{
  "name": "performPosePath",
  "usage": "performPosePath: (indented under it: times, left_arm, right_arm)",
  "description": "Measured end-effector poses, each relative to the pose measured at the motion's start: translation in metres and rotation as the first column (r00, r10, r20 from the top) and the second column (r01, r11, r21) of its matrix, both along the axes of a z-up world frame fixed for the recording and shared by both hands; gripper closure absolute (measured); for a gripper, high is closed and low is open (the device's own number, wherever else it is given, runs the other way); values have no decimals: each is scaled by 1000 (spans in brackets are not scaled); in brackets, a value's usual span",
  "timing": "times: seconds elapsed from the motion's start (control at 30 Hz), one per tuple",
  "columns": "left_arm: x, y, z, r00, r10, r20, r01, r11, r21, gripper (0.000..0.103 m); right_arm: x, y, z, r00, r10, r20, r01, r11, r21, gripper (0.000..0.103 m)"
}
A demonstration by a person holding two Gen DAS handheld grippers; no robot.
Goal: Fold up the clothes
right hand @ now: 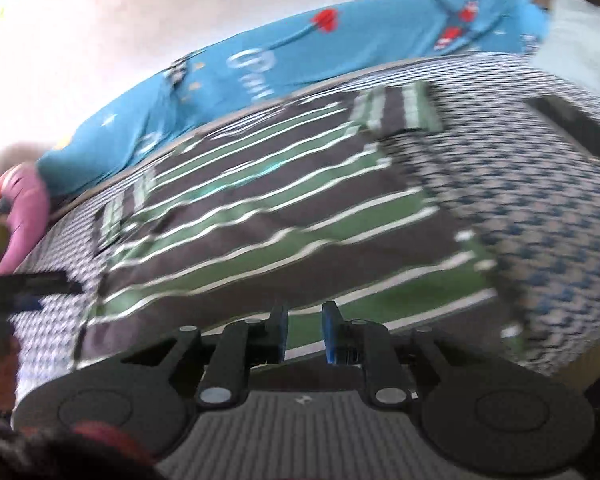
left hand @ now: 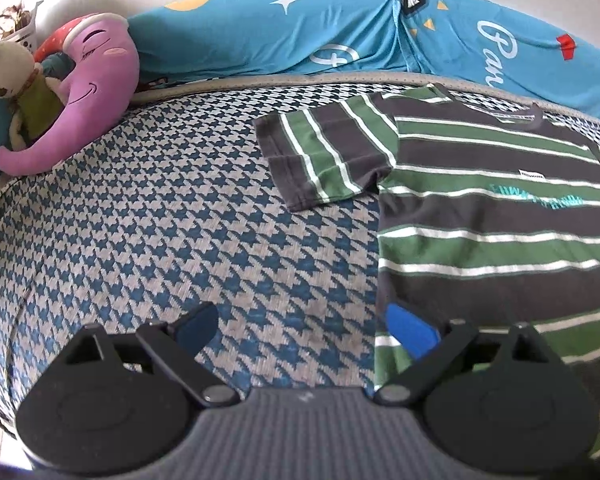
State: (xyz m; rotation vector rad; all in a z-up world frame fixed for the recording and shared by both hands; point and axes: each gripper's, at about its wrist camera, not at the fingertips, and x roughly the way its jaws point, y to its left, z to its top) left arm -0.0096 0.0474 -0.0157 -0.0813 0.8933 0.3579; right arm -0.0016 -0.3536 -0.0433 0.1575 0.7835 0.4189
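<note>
My left claw spread wide beside striped shirt lying flat on bed; right claw narrowly parted, empty.

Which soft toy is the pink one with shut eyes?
The elephant, lying along the bed's edge with its trunk stretched out. The bear leaning on it is cream-coloured and wears green.

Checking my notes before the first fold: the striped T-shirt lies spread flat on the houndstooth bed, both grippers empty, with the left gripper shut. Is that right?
Not quite. The left gripper is open, its fingers spread wide over the T-shirt's edge, as the left wrist view shows. The shirt does lie flat on the bed, and both grippers are empty.
</note>
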Motion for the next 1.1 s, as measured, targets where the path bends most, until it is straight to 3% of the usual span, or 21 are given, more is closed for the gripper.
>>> performPosePath:
  times: [0.23, 0.5, 0.73, 1.1]
  left_arm:
    - [-3, 4, 2, 1000, 3, 7, -3, 1000, 3, 5]
    - [-8, 15, 6, 999, 35, 20, -35, 999, -9, 4]
    - [-12, 26, 6, 998, 56, 21, -56, 998, -14, 4]
    - [-15, 36, 4, 996, 85, 11, -85, 996, -21, 3]
  right_arm:
    - [-19, 48, -6, 981, 193, 11, -193, 981, -19, 84]
    - [-55, 109, -20, 913, 408, 9, -406, 911, -76, 84]
    - [-80, 146, -29, 862, 508, -2, -505, 857, -98, 81]
    - [-100, 184, -32, 819, 570, 72, -548, 813, -196, 62]
